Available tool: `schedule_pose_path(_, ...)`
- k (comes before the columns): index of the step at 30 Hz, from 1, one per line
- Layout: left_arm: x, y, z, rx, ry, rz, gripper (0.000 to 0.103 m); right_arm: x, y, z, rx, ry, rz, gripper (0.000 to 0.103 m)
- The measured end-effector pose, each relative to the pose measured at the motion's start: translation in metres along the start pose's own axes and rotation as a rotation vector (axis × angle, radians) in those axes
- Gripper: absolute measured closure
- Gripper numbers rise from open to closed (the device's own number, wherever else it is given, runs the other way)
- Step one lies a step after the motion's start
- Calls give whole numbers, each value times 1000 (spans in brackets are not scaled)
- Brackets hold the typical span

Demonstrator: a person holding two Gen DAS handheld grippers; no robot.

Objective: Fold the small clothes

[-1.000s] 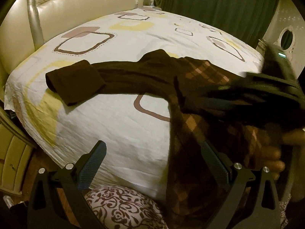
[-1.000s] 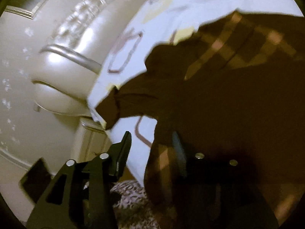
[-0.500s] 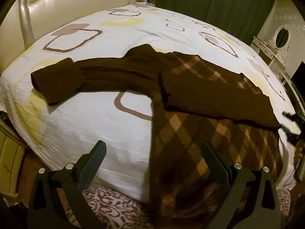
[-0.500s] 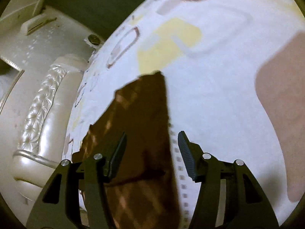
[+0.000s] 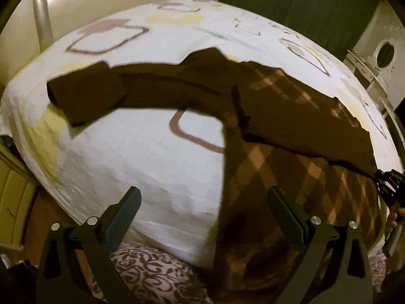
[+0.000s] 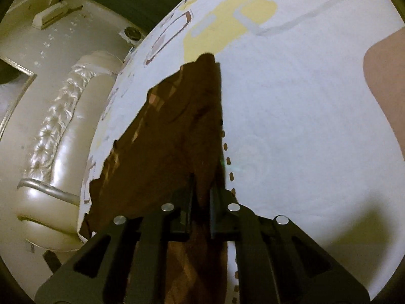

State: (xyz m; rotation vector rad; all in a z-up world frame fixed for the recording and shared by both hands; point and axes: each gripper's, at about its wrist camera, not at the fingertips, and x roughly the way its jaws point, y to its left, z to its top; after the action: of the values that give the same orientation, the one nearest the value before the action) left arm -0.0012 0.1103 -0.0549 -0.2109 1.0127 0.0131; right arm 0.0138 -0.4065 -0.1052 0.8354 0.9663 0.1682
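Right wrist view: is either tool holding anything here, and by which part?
The right tool is shut on the brown argyle sweater, pinching a fold of fabric at its edge. The left tool is open and holds nothing.

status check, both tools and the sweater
Left tool open, empty, above the bed. Right tool shut on brown argyle sweater edge. One sleeve spread out. Nothing in the way.

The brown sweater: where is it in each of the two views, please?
Left wrist: sweater spreads across the centre and right, one sleeve reaching left.
Right wrist: it runs from centre to bottom, pinched in the right gripper.
Shared landmark: the cream headboard.
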Motion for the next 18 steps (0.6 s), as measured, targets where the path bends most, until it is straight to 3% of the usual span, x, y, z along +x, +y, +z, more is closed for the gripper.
schedule_pose_path(5,-6,36,16,-42,-2,-25,4,-14,3,-3,-3,-44,-19,77)
schedule_pose_path(8,-20,61,35,-52,-65,70,4,-24,2,-3,2,-73,-22,74)
schedule_pose_path(11,-23,83,51,-77,-79,139,5,-34,2,-2,24,-110,-28,68)
schedule_pose_path(15,-18,115,60,-105,-66,190,5,-38,10,-7,32,-121,-1,66)
schedule_pose_path(18,-19,133,59,-162,-70,180,5,-32,31,-14,30,-95,76,66)
